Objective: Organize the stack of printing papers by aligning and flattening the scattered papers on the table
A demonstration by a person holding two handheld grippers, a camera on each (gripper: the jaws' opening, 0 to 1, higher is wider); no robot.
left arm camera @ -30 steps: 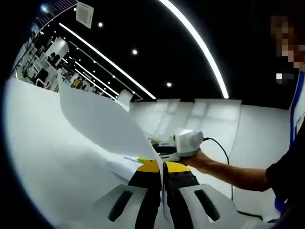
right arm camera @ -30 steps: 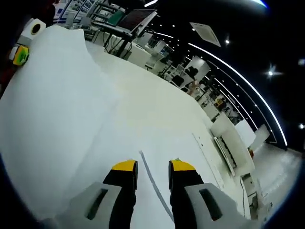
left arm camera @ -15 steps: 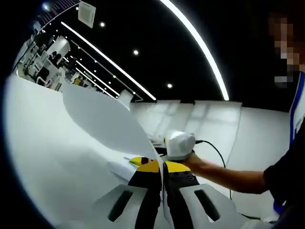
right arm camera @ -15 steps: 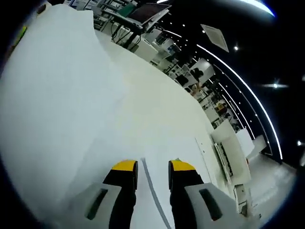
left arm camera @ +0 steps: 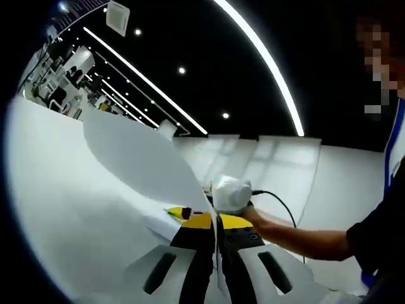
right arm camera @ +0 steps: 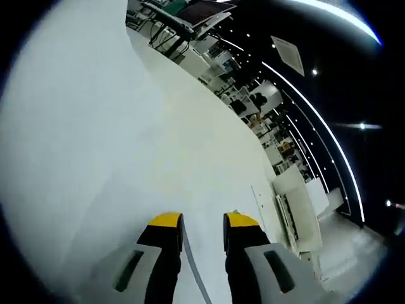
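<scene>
My left gripper (left arm camera: 214, 220) is shut on the lower edge of a white paper sheet (left arm camera: 139, 158), which curves up and away to the upper left. The right gripper (left arm camera: 183, 213) comes in from the right, held by a hand, and its yellow tips sit close to my left jaws. In the right gripper view, my right gripper (right arm camera: 202, 221) stands open, low over the papers, with a thin paper edge (right arm camera: 193, 269) running between its jaws. The lifted sheet (right arm camera: 69, 126) looms large on the left of that view.
The white table (right arm camera: 215, 164) stretches far ahead. A white box-shaped machine (right arm camera: 294, 218) stands at its right edge. A person's arm (left arm camera: 297, 237) and a black cable (left arm camera: 285, 202) cross the right of the left gripper view. Workstations stand far behind.
The right gripper has moved in toward my left jaws and the held sheet. The sheet takes up more of the right gripper view. My left gripper has kept its grip.
</scene>
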